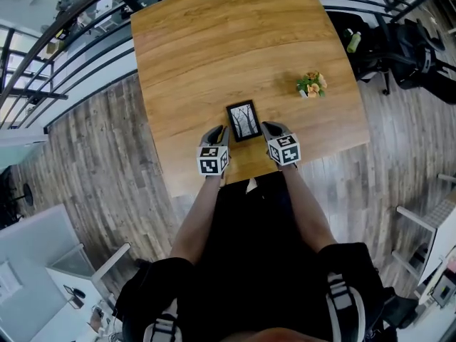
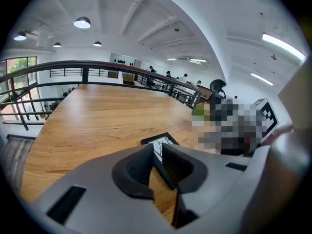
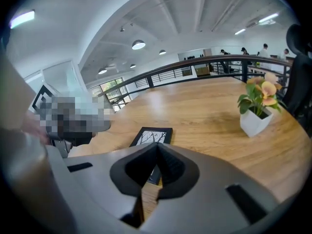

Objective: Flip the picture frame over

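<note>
We are holding the left tool (image 1: 218, 132) slightly apart and the right tool (image 1: 270, 129) together, both empty. The picture frame (image 1: 243, 121) is lying face-up between them on the counter (image 1: 214, 41).

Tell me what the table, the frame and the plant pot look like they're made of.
Table: wood or wood-look veneer, with warm grain streaks and a soft sheen from the lights.
Frame: black matte border, plastic or painted wood, can't tell which; pale printed insert.
Pot: white and smooth, likely ceramic or plastic.
</note>
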Tool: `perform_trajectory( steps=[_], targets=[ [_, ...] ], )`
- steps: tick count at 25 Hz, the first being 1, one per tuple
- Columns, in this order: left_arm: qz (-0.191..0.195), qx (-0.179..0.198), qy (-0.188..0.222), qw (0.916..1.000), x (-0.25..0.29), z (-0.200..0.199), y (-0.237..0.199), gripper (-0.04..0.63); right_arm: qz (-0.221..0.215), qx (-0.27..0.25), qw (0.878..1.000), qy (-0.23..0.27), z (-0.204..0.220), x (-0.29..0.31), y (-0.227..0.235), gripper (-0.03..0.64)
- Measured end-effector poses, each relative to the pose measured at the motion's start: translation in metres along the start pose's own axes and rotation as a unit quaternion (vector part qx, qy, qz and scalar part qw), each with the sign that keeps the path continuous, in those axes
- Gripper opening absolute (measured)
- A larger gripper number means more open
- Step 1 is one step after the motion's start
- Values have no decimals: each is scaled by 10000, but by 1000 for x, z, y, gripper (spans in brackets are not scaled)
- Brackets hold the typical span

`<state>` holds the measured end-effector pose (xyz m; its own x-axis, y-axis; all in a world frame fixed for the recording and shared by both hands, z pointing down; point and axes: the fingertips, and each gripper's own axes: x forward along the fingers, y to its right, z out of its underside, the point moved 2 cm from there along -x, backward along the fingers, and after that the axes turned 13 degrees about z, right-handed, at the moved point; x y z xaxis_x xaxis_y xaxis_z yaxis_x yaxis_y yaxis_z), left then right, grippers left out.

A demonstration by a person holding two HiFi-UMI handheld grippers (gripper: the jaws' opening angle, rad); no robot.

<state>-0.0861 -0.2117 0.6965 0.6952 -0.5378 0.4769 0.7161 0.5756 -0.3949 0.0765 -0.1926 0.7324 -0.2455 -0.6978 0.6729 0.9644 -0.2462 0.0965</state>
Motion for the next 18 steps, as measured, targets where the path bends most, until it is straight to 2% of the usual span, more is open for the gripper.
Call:
perform_trajectory(
  steps=[4, 6, 10, 18],
  targets=[
    [-61, -5, 121, 9999, -18, -4, -6, 42, 125, -123, 9998, 85, -5, -7, -2, 6],
    [-59, -1, 199, 9998, -23, -5, -9, 35, 128, -369, 9992, 89, -8, -8, -6, 6],
    [34, 241, 236, 9994, -24, -7, -5, 35, 70, -962, 9952, 157, -15, -11, -15, 6],
    [16, 207, 329, 9992, -25, -12, 6, 35, -66, -895, 9954, 340, -27, -24, -12, 6]
  ],
)
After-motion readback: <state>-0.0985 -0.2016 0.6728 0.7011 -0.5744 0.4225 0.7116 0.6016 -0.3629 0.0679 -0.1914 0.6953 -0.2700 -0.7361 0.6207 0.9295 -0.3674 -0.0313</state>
